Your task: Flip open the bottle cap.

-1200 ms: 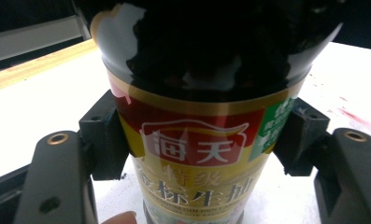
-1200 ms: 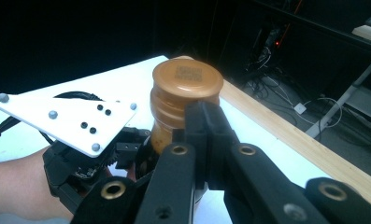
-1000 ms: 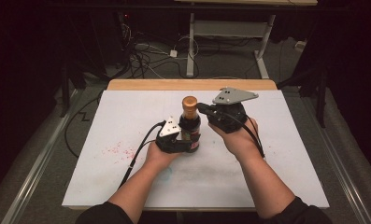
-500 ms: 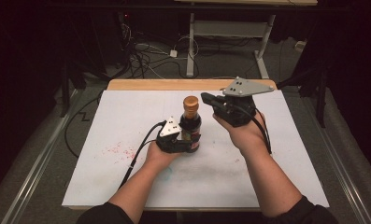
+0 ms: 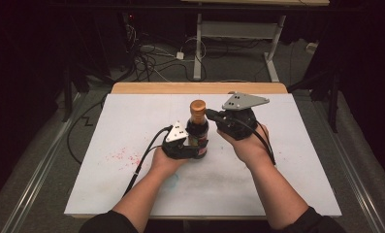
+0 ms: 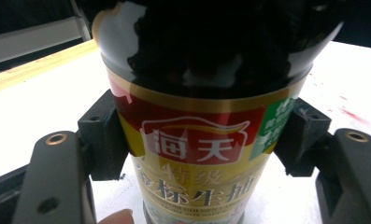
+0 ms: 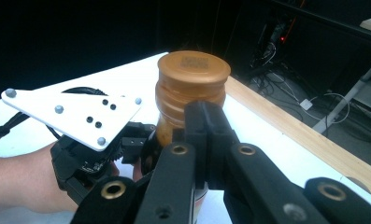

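We see a rectangular table point(image 5: 132, 189) with a flat white top and a bare strip of pale wood point(image 5: 146, 88) along its far edge. On the white surface stands an upright dark glass bottle with a red and gold label point(image 5: 198, 132), near the middle. A scatter of small red specks point(image 5: 123, 156) marks the top left of it.
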Motion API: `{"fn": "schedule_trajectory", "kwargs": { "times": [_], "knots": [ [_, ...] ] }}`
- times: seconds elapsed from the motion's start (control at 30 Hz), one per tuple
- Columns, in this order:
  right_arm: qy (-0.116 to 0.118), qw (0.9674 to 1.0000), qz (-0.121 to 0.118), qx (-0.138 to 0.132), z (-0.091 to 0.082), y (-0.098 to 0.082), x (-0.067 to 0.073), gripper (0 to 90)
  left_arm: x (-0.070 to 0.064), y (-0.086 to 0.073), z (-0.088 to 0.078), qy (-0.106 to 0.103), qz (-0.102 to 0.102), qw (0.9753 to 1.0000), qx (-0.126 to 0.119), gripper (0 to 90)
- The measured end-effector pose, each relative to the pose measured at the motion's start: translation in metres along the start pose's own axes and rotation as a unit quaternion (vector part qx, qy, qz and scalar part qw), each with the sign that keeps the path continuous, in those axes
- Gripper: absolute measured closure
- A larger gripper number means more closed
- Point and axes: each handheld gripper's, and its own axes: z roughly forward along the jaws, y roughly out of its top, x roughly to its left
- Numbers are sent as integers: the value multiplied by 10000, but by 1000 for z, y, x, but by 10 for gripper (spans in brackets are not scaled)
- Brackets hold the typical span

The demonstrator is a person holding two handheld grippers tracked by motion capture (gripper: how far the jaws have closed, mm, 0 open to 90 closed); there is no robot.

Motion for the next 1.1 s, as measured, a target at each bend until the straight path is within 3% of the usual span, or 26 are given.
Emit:
{"fn": "schedule_trajectory", "kwargs": {
  "times": [1.1],
  "knots": [
    [-65,9997,-17,-231,3,17,2,900,0,0,-1,17,-39,10000,-46,288]
  ]
}}
